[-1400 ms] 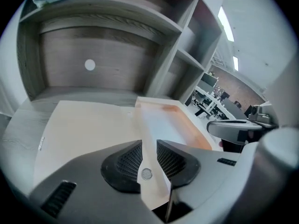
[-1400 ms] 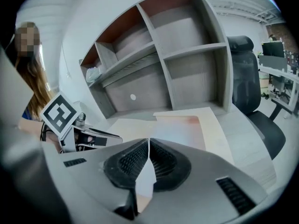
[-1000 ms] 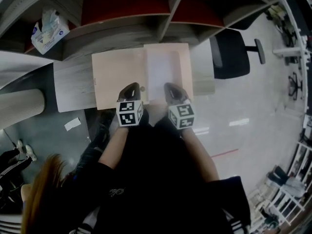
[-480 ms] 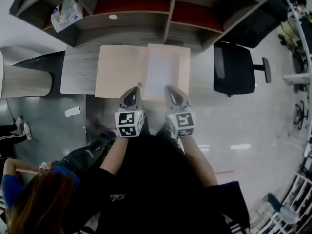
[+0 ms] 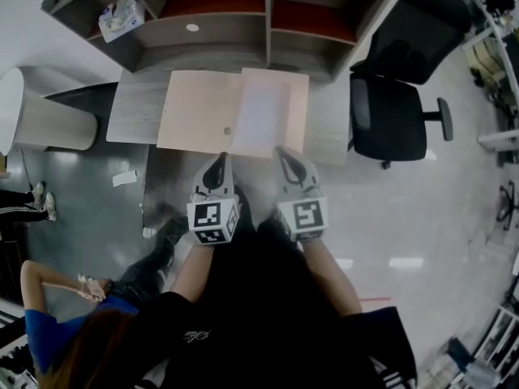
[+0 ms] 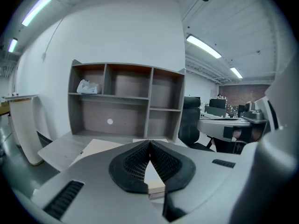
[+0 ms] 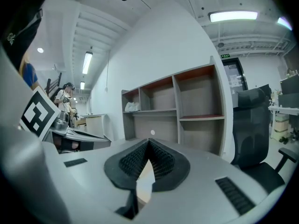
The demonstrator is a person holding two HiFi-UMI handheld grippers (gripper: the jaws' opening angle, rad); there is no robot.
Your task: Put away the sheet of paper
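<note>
Paper (image 5: 261, 112), seemingly untouched, beyond closed grippers (image 5: 220, 160) (image 5: 285, 152)

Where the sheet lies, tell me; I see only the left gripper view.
Observer: The white sheet lies flat on the right half of the open beige folder.
Operator: Report the right tongs.
Observer: The right tongs are shut and empty, tips at the folder's near edge.
Operator: Check behind the wearer.
Observer: A person in blue is close behind on the left.

No readable text, label, brand or number anywhere in view
</note>
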